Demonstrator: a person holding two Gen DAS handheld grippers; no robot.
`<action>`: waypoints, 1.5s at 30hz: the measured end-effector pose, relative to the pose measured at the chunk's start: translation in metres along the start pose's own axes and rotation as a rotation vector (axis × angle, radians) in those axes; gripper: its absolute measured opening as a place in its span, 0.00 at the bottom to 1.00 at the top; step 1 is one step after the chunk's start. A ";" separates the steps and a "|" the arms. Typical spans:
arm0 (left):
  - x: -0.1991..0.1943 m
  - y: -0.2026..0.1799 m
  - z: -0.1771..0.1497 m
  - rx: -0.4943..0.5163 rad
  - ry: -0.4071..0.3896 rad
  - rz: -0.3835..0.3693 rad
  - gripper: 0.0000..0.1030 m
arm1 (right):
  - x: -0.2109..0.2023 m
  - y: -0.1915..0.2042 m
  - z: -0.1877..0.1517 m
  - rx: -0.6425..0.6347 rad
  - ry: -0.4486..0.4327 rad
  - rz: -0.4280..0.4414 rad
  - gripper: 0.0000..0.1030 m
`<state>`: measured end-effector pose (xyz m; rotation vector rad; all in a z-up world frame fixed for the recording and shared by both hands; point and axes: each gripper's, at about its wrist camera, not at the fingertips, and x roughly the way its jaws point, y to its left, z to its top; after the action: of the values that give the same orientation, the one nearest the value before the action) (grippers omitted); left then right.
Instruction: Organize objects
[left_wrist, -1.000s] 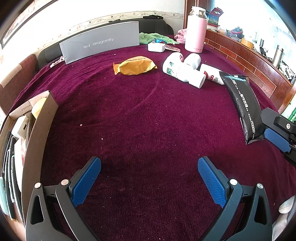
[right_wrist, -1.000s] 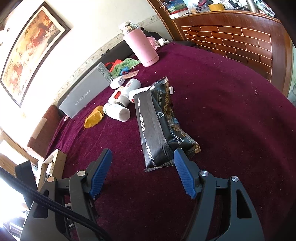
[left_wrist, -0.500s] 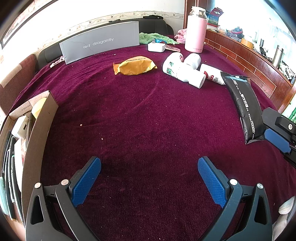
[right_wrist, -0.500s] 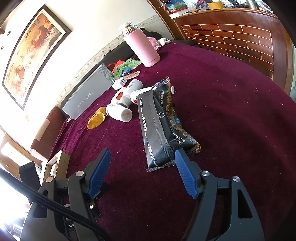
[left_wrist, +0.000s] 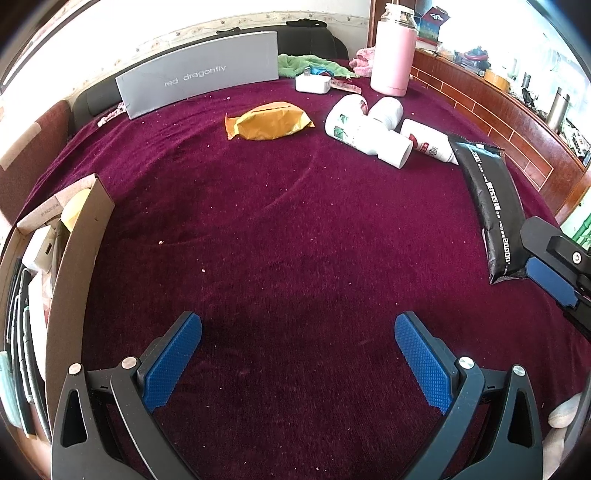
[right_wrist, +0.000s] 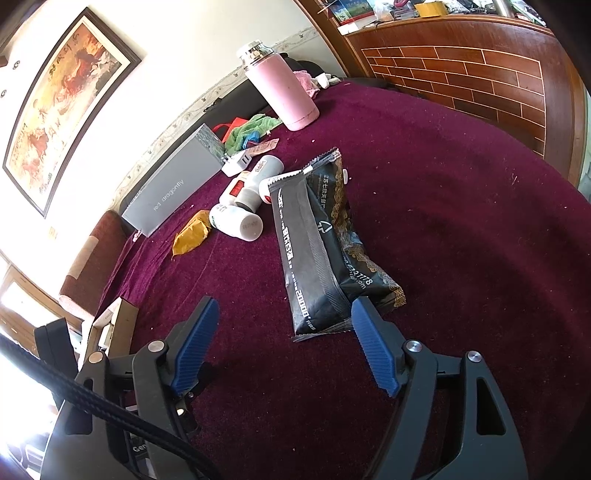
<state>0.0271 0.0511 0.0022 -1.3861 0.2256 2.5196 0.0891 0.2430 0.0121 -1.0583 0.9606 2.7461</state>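
Note:
A long black snack packet (right_wrist: 321, 254) lies on the maroon cloth (right_wrist: 461, 221). My right gripper (right_wrist: 284, 347) is open and empty just short of the packet's near end, its right finger close beside that end. In the left wrist view the packet (left_wrist: 487, 199) lies at the right, with the right gripper's finger (left_wrist: 550, 280) at its near end. My left gripper (left_wrist: 295, 362) is open and empty over bare cloth. An open cardboard box (left_wrist: 70, 266) with items inside stands at the left edge.
Three white bottles (left_wrist: 373, 133) lie beyond the packet, with a yellow packet (left_wrist: 269, 122) to their left. A grey "red dragonfly" box (left_wrist: 199, 77), a white charger (left_wrist: 312, 84), green cloth and a pink flask (left_wrist: 393, 51) stand at the back. A wooden ledge (right_wrist: 480, 74) runs along the right.
My right gripper has crept forward toward the near end of the black packet. The left gripper and the objects have stayed still.

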 end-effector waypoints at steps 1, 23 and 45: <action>0.000 -0.001 0.000 0.002 0.001 -0.001 0.98 | 0.000 0.000 0.000 -0.001 0.001 -0.001 0.72; -0.057 0.026 -0.001 -0.051 -0.105 -0.142 0.98 | -0.050 0.022 0.004 -0.108 -0.067 -0.032 0.76; -0.236 0.025 0.187 -0.014 -0.490 -0.054 0.98 | -0.147 0.127 0.181 -0.572 -0.083 -0.155 1.00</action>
<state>-0.0100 0.0404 0.3017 -0.7278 0.0728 2.7172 0.0626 0.2684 0.2749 -1.0029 0.0618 2.9636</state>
